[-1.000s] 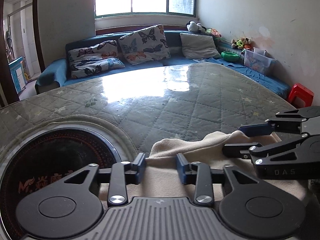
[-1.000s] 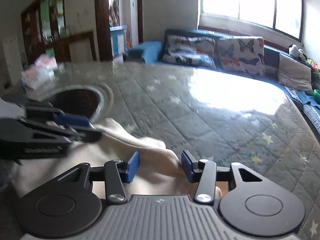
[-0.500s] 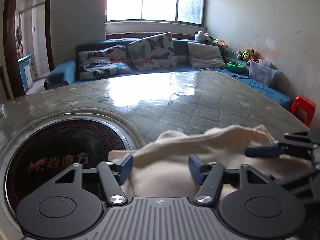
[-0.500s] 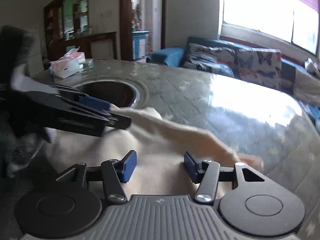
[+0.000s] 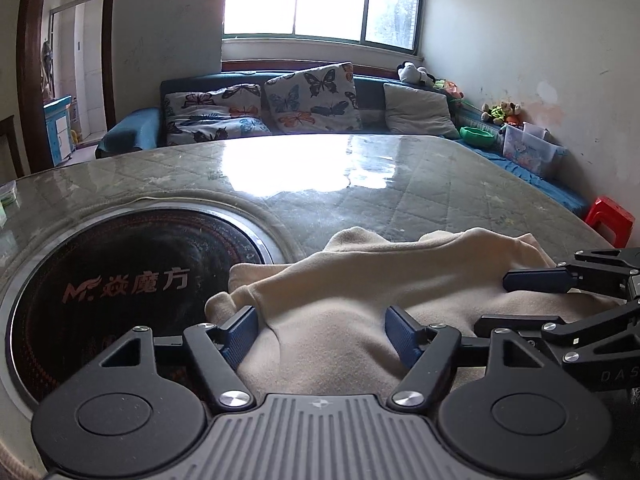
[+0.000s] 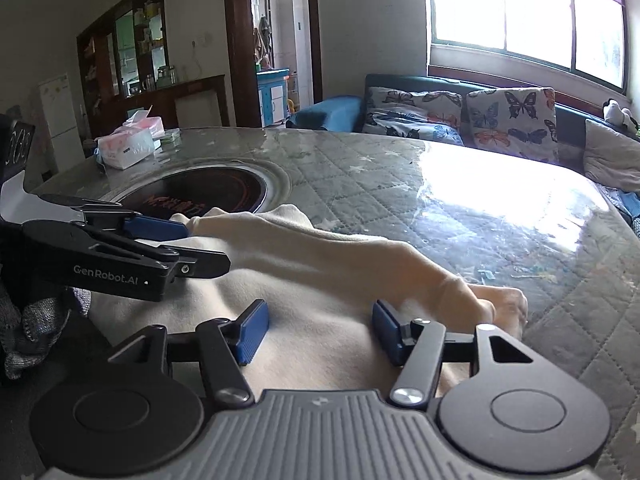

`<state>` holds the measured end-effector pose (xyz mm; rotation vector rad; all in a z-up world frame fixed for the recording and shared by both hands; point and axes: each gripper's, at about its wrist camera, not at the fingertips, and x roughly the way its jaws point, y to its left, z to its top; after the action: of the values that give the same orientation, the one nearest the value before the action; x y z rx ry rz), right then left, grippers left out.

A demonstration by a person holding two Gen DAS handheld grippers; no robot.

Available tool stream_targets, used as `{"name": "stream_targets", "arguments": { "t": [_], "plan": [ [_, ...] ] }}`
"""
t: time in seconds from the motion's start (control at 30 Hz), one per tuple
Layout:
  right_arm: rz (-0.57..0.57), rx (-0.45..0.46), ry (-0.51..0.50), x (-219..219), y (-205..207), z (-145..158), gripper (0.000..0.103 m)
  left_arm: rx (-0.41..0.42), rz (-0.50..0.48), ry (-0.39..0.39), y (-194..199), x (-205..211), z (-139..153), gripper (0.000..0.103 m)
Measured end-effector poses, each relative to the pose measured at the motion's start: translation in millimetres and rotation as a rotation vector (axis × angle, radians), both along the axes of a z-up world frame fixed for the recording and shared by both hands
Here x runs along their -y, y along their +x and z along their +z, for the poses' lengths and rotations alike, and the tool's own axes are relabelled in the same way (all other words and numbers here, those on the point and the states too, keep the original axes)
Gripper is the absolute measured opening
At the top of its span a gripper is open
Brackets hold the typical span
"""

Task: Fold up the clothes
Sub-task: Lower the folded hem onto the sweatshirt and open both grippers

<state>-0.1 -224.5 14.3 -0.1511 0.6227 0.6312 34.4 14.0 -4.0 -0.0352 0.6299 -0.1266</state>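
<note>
Clear storage bin (image 5: 528,151) holds unclear items; tissue box (image 6: 127,145) shows tissue.

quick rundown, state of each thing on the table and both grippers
cream garment: bunched, partly folded, lying on the table, its left edge over the cooktop rim
left gripper: jaws open and just widened, cloth between them, not pinched
right gripper: jaws open and just widened, over the cloth, not pinched
round cooktop: set into the table, bare, dark
tissue pack: lying at the table's far edge
table: quilted cover under a glossy top
</note>
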Motion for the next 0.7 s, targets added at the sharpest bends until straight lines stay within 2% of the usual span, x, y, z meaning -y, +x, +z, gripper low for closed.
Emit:
{"name": "stream_targets", "arguments": {
  "t": [0.4,0.7],
  "plan": [
    [0.01,0.002,-0.016,11,-25,3,0.059,0.01,0.002,0.015,-30,15,1,0.074],
    [0.011,0.018,-0.005,31,-60,1,0.06,0.017,-0.03,-0.002,-70,30,1,0.074]
  ]
}}
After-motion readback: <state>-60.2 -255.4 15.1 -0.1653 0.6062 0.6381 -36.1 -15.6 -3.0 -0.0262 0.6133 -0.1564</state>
